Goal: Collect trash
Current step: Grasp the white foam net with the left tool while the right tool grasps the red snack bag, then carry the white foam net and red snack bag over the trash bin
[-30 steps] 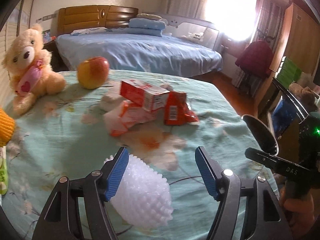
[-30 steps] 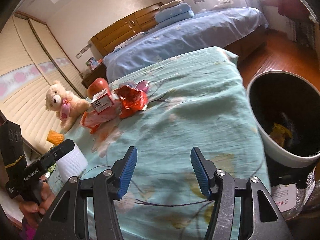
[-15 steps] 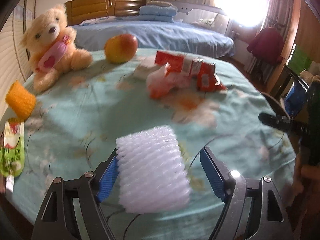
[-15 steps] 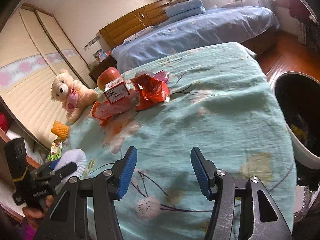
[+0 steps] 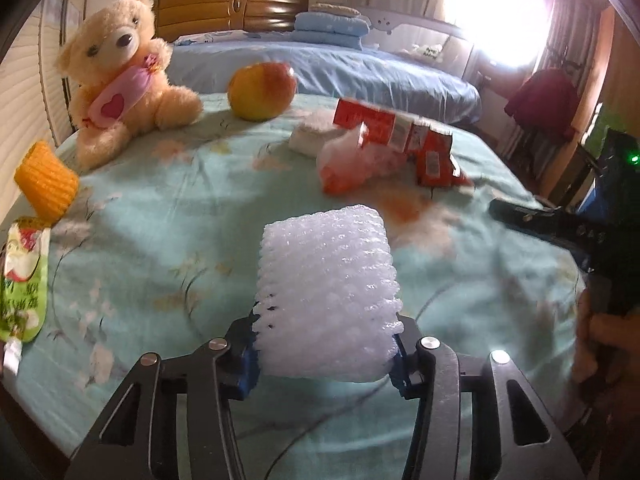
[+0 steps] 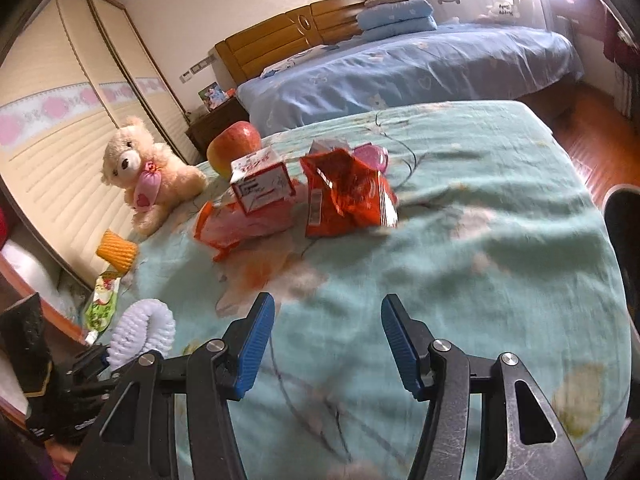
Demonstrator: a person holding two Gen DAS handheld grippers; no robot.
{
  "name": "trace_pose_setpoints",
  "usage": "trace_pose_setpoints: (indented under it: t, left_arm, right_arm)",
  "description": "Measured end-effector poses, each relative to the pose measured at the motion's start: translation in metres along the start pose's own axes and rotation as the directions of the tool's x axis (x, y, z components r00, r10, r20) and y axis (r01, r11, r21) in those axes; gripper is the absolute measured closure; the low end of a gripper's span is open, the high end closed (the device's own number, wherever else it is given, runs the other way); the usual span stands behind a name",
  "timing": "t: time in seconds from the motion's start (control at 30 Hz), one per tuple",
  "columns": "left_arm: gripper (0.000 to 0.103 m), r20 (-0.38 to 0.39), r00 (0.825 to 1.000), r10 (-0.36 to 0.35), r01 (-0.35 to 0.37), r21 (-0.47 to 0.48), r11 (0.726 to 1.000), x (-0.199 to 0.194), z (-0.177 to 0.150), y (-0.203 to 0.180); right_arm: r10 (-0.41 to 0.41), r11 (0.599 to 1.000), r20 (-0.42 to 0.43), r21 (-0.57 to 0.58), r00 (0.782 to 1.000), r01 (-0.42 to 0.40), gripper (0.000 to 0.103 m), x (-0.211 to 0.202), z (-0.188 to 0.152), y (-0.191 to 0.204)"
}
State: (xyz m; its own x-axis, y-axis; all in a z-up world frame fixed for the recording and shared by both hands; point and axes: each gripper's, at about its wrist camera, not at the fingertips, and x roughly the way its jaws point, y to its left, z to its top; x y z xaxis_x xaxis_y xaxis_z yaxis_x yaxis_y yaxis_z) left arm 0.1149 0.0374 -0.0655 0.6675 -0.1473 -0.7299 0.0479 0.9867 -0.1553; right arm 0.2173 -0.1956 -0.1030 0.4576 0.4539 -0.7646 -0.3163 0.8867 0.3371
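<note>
My left gripper [image 5: 326,346] is shut on a white foam fruit net [image 5: 326,296] and holds it above the near part of the teal floral tablecloth [image 5: 168,208]; the net also shows in the right wrist view [image 6: 140,332]. My right gripper [image 6: 326,348] is open and empty over the cloth. Farther on lie a red wrapper [image 6: 348,196], a red-and-white carton [image 6: 262,186] and a crumpled orange-white bag [image 6: 244,224]; the same heap shows in the left wrist view [image 5: 384,148].
A teddy bear [image 5: 120,76], an apple [image 5: 262,90], an orange foam net [image 5: 46,184] and a green pouch [image 5: 22,284] are on the table's left side. A dark bin rim [image 6: 624,236] is at the right edge. A blue bed [image 6: 420,64] stands behind.
My left gripper has closed on the white foam net and lifted it. My right gripper has moved left and forward toward the red trash heap, so the bin slid out to the right.
</note>
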Motion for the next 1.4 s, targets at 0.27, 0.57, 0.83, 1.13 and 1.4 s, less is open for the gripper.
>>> trace_pose_setpoints:
  t: [0.27,0.57,0.83,1.13,1.4]
  left_arm:
    - [0.055,0.026,0.999,-0.019,0.019,-0.025,1.000,0.028,0.027,-0.012]
    - [0.049,-0.033,0.999,-0.018,0.016,-0.059,0.998,0.053,0.024,-0.008]
    - [0.059,-0.022,1.000,-0.017,0.016,-0.050,0.999,0.049,0.022,-0.012]
    - [0.066,-0.016,0.999,-0.050,0.050,-0.036,0.998,0.044,0.025,-0.028]
    - [0.067,-0.015,0.997,-0.081,0.081,0.020,0.997,0.043,0.026,-0.059]
  right_arm:
    - [-0.062,0.998,-0.004,-0.016,0.998,0.062,0.036,0.035,0.031,-0.004]
    - [-0.083,0.997,-0.016,-0.004,0.996,0.083,0.036,0.062,0.051,-0.010]
    - [-0.072,0.997,-0.025,-0.031,0.997,0.071,0.083,0.061,0.047,-0.006]
    - [-0.047,0.999,0.001,-0.008,0.999,0.047,0.098,0.025,0.030,-0.015]
    - [-0.039,0.999,0.043,0.023,0.998,0.038,0.098,-0.016,0.012,-0.028]
